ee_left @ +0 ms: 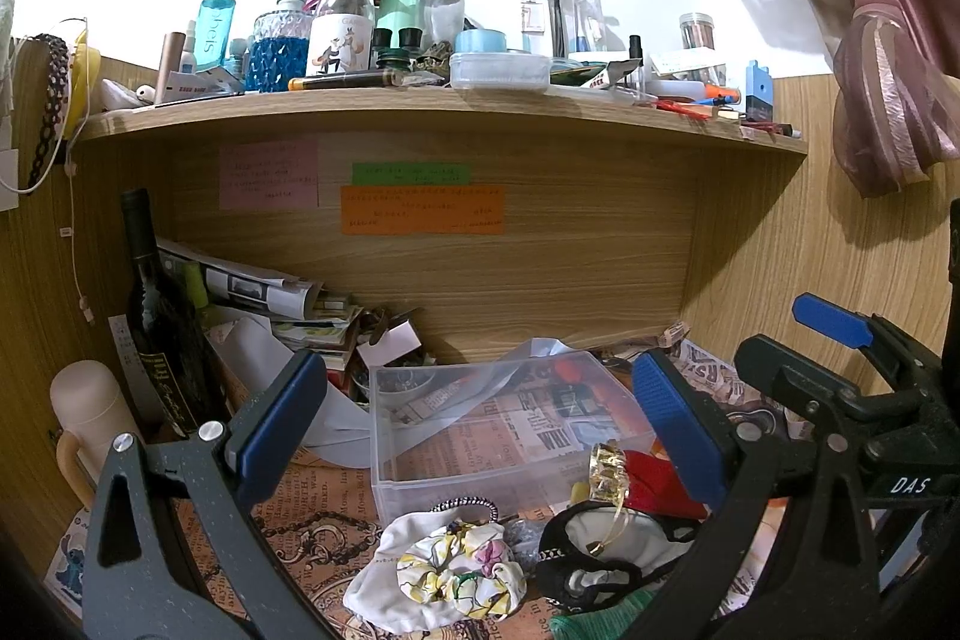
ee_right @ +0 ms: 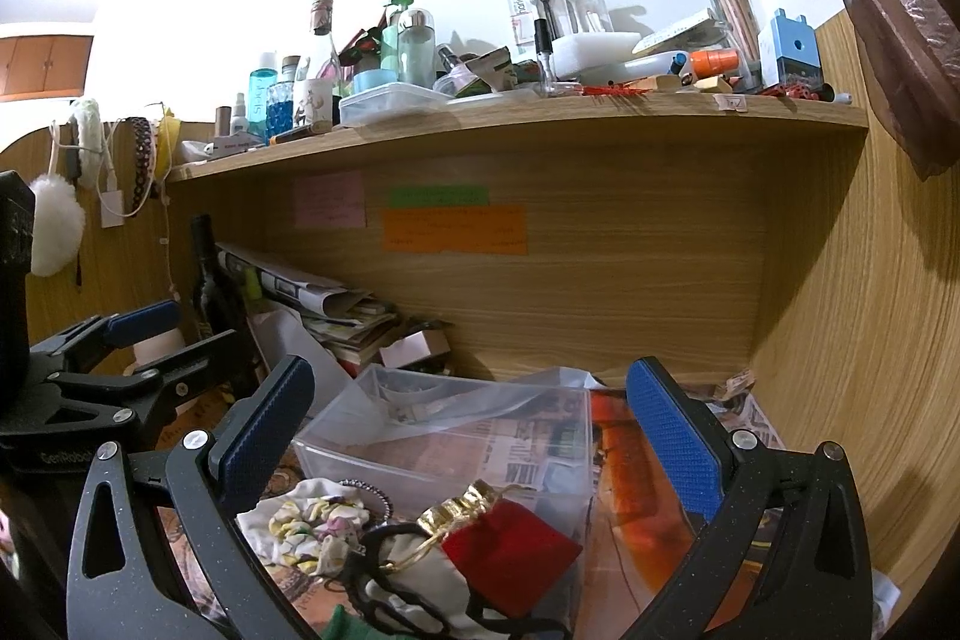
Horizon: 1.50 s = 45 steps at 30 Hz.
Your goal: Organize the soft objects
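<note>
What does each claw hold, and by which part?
Nothing. The left claw and right claw are both open, above the scrunchie and red pouch.

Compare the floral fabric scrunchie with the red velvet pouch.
The floral fabric scrunchie is a pale ruffled ring with yellow, pink and green print; the red velvet pouch is plain red with a gold top. The scrunchie lies on white cloth; the pouch leans against the clear plastic bin. Both are outside the bin, ungripped.

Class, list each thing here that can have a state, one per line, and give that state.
Left tool: open, holding nothing.
Right tool: open, holding nothing.
Clear plastic box: lidless, upright.
Red pouch: lying against the box.
Floral scrunchie: loose on white cloth.
Wine bottle: upright.
</note>
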Each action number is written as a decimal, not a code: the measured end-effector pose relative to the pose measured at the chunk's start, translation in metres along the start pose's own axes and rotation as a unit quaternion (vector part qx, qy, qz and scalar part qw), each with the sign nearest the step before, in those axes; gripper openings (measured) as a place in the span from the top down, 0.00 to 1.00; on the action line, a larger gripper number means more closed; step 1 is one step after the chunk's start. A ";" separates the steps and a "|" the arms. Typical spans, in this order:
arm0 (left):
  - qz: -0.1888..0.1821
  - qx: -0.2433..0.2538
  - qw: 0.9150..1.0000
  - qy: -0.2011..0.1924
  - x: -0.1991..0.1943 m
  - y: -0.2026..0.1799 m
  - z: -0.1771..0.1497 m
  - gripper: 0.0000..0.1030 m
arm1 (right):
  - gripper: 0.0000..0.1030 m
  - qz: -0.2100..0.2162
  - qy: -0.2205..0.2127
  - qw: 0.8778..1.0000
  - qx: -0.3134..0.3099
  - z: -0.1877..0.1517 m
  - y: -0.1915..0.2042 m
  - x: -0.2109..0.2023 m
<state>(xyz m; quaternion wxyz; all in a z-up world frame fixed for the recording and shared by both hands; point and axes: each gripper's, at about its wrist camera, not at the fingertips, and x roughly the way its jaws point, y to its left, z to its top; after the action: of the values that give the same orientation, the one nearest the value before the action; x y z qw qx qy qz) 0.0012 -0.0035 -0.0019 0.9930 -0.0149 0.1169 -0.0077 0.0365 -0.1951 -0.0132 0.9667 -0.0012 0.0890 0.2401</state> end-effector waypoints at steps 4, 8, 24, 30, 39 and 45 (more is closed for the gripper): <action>-0.001 0.000 1.000 0.000 0.000 0.000 0.000 0.00 | 0.00 0.000 -0.001 1.000 0.000 0.000 0.002 0.000; -0.001 0.000 1.000 0.000 0.000 0.000 0.000 0.00 | 0.00 0.001 -0.001 1.000 0.001 0.001 0.002 -0.001; -0.001 0.001 1.000 0.000 0.001 -0.003 0.001 0.00 | 0.00 0.003 -0.002 1.000 0.003 0.001 0.001 -0.001; -0.001 0.001 1.000 -0.001 0.000 -0.002 0.001 0.00 | 0.00 0.004 -0.003 1.000 0.003 0.002 0.004 0.000; -0.007 -0.001 1.000 0.011 0.005 -0.003 -0.004 0.00 | 0.00 0.008 0.012 1.000 0.007 -0.002 0.001 0.007; -0.016 -0.008 0.999 0.041 0.017 0.003 -0.017 0.02 | 0.00 0.005 0.034 0.999 0.004 -0.015 -0.001 0.015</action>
<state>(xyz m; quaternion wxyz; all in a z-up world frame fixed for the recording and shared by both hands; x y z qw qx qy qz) 0.0139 -0.0017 -0.0226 0.9870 -0.0244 0.1569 -0.0231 0.0479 -0.1899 -0.0304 0.9619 -0.0056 0.1227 0.2441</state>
